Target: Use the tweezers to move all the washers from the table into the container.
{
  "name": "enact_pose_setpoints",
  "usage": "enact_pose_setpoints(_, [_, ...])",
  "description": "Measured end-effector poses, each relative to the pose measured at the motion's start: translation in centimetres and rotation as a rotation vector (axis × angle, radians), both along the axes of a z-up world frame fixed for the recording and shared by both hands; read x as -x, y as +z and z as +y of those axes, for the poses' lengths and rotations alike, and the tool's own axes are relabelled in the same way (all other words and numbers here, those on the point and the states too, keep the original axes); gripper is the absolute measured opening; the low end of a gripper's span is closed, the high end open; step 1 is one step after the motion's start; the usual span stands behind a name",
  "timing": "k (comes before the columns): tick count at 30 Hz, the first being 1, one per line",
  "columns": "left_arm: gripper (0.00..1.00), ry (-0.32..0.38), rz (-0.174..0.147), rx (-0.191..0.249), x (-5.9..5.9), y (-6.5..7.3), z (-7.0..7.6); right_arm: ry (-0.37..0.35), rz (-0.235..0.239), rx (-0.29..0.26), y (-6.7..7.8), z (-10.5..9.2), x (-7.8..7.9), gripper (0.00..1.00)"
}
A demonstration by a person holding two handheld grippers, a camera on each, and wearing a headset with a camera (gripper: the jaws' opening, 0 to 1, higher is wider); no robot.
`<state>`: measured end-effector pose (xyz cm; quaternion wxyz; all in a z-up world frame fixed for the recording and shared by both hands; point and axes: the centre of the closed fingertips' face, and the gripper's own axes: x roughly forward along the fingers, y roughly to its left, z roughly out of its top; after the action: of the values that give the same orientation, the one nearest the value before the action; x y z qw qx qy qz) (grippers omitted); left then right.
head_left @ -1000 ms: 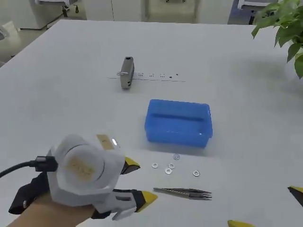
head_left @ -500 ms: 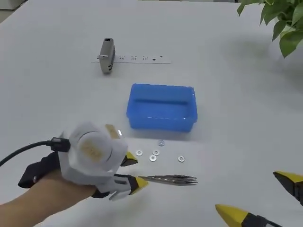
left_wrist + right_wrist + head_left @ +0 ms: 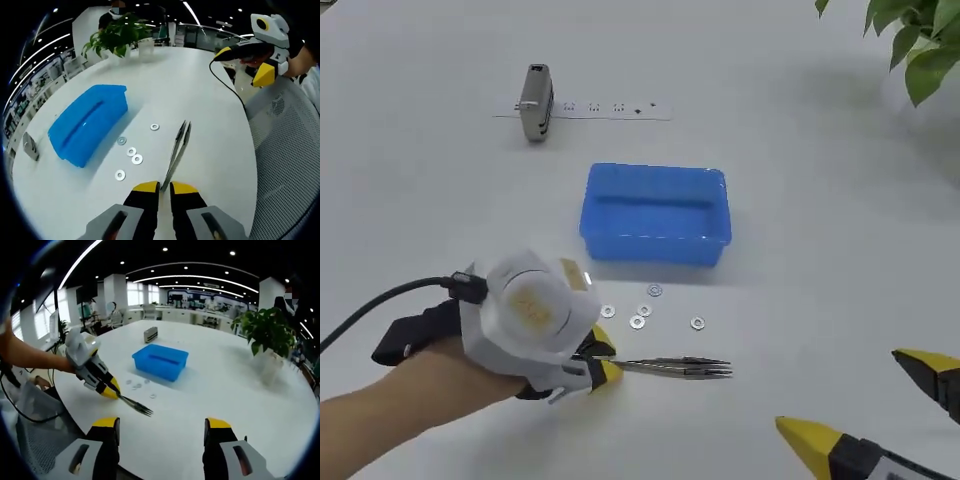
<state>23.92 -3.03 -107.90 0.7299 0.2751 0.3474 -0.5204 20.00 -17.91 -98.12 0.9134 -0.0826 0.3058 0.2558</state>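
At the left of the head view a person's hand (image 3: 410,400) held the left gripper (image 3: 603,362), its yellow-tipped jaws drawn almost together on the back end of the tweezers (image 3: 675,368). The left gripper view showed the same, with that end pinched in the narrow gap between the jaws. Whether the tweezers lay on the white table (image 3: 440,220) or hung just above it could not be told. They pointed to the right, just below the washers (image 3: 637,322). Five washers lay loose on the table in a small scatter, close in front of the blue container (image 3: 655,215) and apart from its wall. Nothing showed inside the container. Behind it and to the left lay a white power strip (image 3: 610,107) with a grey plug at its left end. Lower right, the right gripper (image 3: 850,395) was spread wide, with nothing between its jaws, well apart from the tweezers' tips. A green plant (image 3: 910,40) stood at the far right corner.
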Motion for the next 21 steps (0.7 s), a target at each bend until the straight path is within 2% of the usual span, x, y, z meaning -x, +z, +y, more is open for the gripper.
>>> enact_pose_setpoints(2, [0.0, -0.019, -0.017, -0.017, 0.4, 0.0, -0.1, -0.002, -0.005, -0.001, 0.1, 0.0, 0.0, 0.66])
enact_pose_setpoints(5, [0.0, -0.021, -0.005, -0.019, 0.7, 0.1, -0.2, -0.005, -0.01, -0.002, 0.2, -0.1, 0.0, 0.65])
enact_pose_setpoints(10, [0.0, -0.027, -0.012, -0.023, 1.2, 0.3, -0.3, -0.008, -0.019, 0.002, 0.3, -0.1, -0.1, 0.64])
enact_pose_setpoints(12, [0.0, -0.021, -0.009, -0.01, 1.5, 0.8, -0.5, -0.004, -0.021, 0.001, 0.4, -0.1, 0.0, 0.64])
enact_pose_setpoints(15, [0.0, -0.019, -0.024, 0.009, 1.8, 1.9, -0.7, 0.007, -0.021, 0.003, 0.3, 0.1, 0.0, 0.63])
enact_pose_setpoints(21, [0.0, 0.019, -0.049, 0.102, 2.6, 5.1, -1.6, 0.042, -0.017, 0.004, 0.3, 0.7, 0.3, 0.62])
